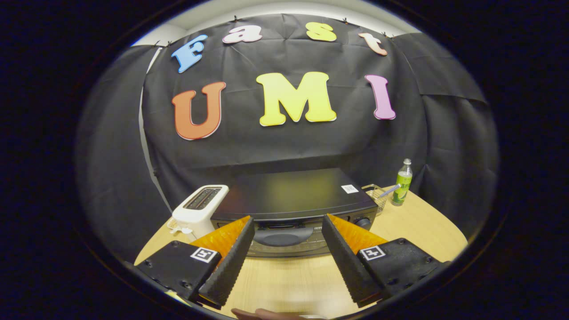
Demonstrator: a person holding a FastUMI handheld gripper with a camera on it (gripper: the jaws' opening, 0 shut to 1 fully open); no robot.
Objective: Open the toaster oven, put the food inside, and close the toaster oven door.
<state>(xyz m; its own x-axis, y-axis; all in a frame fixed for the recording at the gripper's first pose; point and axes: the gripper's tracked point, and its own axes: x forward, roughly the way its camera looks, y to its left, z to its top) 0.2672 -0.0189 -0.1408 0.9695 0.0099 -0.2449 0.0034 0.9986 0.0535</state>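
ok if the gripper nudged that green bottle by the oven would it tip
Probably. The green bottle is tall and narrow and stands upright on the wooden table, so a high push would likely topple it. It looks like clear plastic, so perhaps light. The open gripper faces the toaster oven instead.

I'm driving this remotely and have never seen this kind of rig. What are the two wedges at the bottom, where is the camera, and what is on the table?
The camera rides on a hand-held claw and looks forward along its two fingers; those are the wedges. They stand open and hold nothing. Just ahead of them, seen between the tips, is the black toaster oven with its door shut and its handle facing you. A white toaster stands beside it on one side; on the other are a wire basket and a green bottle. All rest on a wooden table. No food can be made out here.
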